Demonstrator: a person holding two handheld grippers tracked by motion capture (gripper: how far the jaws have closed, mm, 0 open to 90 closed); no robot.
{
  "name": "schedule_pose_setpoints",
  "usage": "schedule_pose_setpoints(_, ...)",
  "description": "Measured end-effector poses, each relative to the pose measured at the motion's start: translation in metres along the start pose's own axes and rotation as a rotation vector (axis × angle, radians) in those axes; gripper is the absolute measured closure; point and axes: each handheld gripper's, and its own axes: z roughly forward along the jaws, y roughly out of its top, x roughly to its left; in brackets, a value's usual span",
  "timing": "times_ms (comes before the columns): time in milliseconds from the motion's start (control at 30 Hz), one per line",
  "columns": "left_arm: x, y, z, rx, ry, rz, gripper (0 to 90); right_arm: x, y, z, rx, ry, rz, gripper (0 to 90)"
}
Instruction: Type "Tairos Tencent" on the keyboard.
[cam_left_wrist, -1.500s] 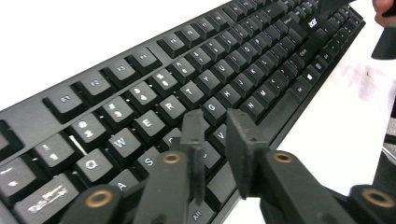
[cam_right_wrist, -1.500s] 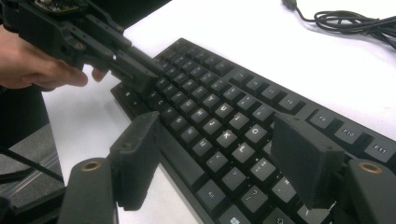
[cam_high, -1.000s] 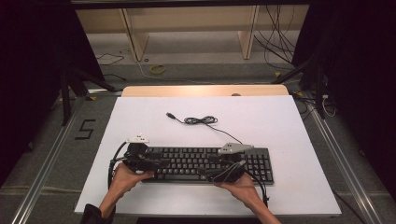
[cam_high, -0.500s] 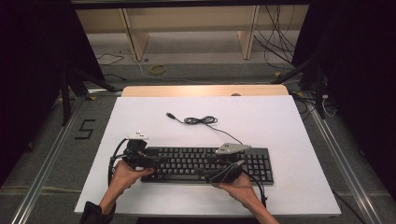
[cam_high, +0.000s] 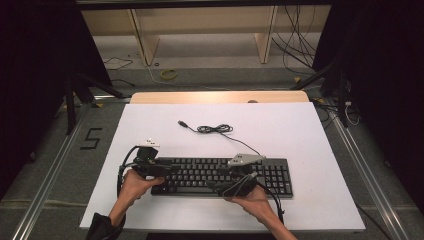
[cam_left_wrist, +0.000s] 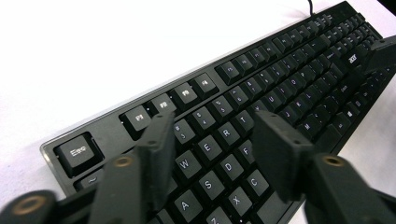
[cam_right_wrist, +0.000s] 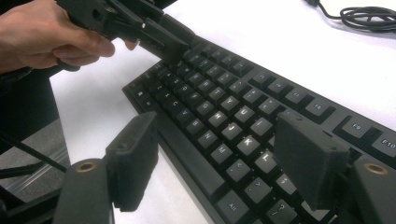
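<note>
left gripper (cam_left_wrist: 212, 144) over the keyboard's (cam_high: 220, 175) left keys, jaws apart, just been closing, nothing clamped, slightly nearer than before | right gripper (cam_right_wrist: 215, 154) unmoved, jaws apart astride the near edge | keyboard unmoved at the near edge of the white table (cam_high: 310, 130) | cable (cam_high: 212, 129) coiled beyond

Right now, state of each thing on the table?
keyboard: flat on the white table, keys up, held by neither hand-held gripper.
keyboard cable: unplugged, partly coiled behind the keyboard, plug end free.
left hand-held gripper: jaws apart over the left-end letter keys, just been closing, nothing between them.
right hand-held gripper: jaws open, straddling the keyboard's front edge, no visible pinch.
</note>
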Motion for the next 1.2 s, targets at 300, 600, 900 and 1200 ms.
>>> schedule_pose_setpoints(300,-0.003,0.0,0.008,0.029,0.003,0.04,72.7,0.001,0.0,0.002,0.0,0.0,-0.004,31.9)
schedule_pose_setpoints(600,-0.006,0.001,0.017,0.062,0.025,0.085,88.9,0.001,-0.001,0.003,0.007,0.001,-0.004,32.0)
schedule_pose_setpoints(900,-0.006,-0.001,0.026,0.096,0.037,0.088,89.2,0.001,-0.001,0.003,0.008,0.002,-0.004,32.0)
schedule_pose_setpoints(1200,-0.007,-0.001,0.024,0.084,0.047,0.078,88.9,0.002,-0.001,0.003,0.005,0.0,-0.005,32.0)
